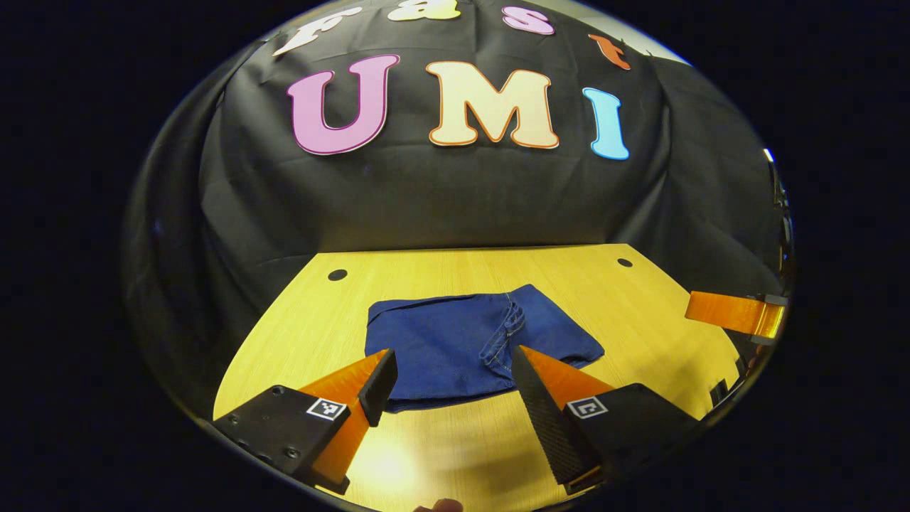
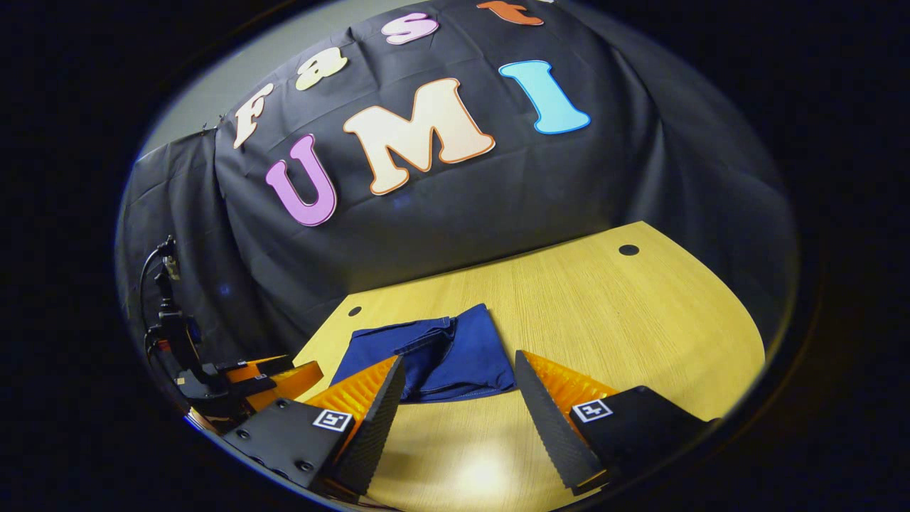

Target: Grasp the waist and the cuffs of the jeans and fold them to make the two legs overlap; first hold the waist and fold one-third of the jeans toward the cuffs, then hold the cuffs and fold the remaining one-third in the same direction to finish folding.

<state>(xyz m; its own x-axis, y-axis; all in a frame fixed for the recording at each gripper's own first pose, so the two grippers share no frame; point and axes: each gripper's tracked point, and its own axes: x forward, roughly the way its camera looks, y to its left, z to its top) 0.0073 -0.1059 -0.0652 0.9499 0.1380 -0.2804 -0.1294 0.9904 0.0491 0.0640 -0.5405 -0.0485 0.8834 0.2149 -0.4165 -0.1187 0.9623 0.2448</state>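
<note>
The dark blue jeans (image 1: 469, 341) lie folded into a compact rectangle on the yellow wooden table (image 1: 625, 313), with a seamed waist edge running down the middle of the bundle. My left gripper (image 1: 451, 366) hovers open just in front of the jeans' near edge, holding nothing. In the right gripper view the same folded jeans (image 2: 434, 352) rest left of centre, and my right gripper (image 2: 458, 373) stands open at their near edge, also holding nothing. The right gripper's finger (image 1: 736, 313) pokes in at the far right of the left gripper view. The left gripper (image 2: 270, 380) appears at the lower left of the right gripper view.
The table has small dark holes near its far corners (image 1: 337, 274) (image 1: 624, 262) (image 2: 628, 249). The black cloth wall (image 1: 455, 192) rises right behind the table's far edge. A fingertip (image 1: 441, 505) shows at the bottom of the left gripper view.
</note>
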